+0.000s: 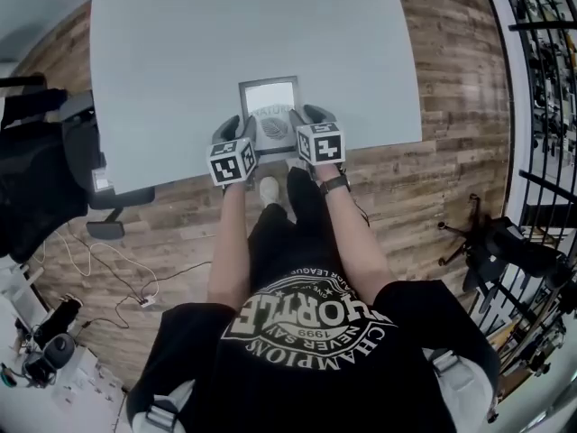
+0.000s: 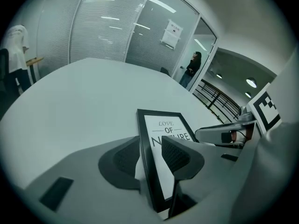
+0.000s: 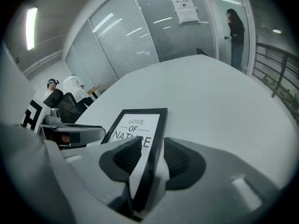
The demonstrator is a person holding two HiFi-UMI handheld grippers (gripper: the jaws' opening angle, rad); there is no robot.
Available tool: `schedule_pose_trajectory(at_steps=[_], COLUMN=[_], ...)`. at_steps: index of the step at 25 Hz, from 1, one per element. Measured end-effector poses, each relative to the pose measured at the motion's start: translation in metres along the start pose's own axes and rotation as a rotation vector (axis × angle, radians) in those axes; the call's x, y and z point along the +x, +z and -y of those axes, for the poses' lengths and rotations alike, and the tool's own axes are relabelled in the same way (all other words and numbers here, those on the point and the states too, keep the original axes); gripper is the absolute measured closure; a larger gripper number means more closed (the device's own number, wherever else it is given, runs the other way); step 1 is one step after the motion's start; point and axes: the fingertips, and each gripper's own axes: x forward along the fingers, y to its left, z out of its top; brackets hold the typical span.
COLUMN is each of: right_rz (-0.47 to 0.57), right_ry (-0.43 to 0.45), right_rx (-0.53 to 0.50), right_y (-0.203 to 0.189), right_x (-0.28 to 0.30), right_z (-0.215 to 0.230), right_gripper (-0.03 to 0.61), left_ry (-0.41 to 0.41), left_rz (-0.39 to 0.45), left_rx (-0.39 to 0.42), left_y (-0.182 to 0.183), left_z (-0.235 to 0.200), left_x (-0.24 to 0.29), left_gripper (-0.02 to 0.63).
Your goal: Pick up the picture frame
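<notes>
Both left tool (image 2: 150,149) and right tool (image 3: 153,147) astride picture frame (image 1: 269,105), jaws apart

The picture frame (image 1: 269,105) is a slim black rectangle around a white print that reads "LOVE OF NATURE" in dark letters. It lies flat and face up on the pale grey table (image 1: 171,61), at the middle of the table's near edge. Its long sides run from near to far, and the lettering reads upright from the near side.
</notes>
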Motion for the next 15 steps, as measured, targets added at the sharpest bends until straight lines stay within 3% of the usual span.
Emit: schedule_pose_trajectory(at_steps=[8,15], right_rz=[-0.043,-0.036], right_ry=[0.014,0.013], right_rx=[0.061,0.097], right_y=[-0.013,-0.014], right_x=[0.011,0.013], right_z=[0.007,0.012], right_gripper=[0.436,0.468], left_ry=[0.001,0.013], left_rz=[-0.069,-0.067], left_rx=[-0.014,-0.045], left_y=[-0.019,-0.019], left_z=[0.000,-0.004], left_x=[0.014,0.016], left_gripper=[0.468,0.485])
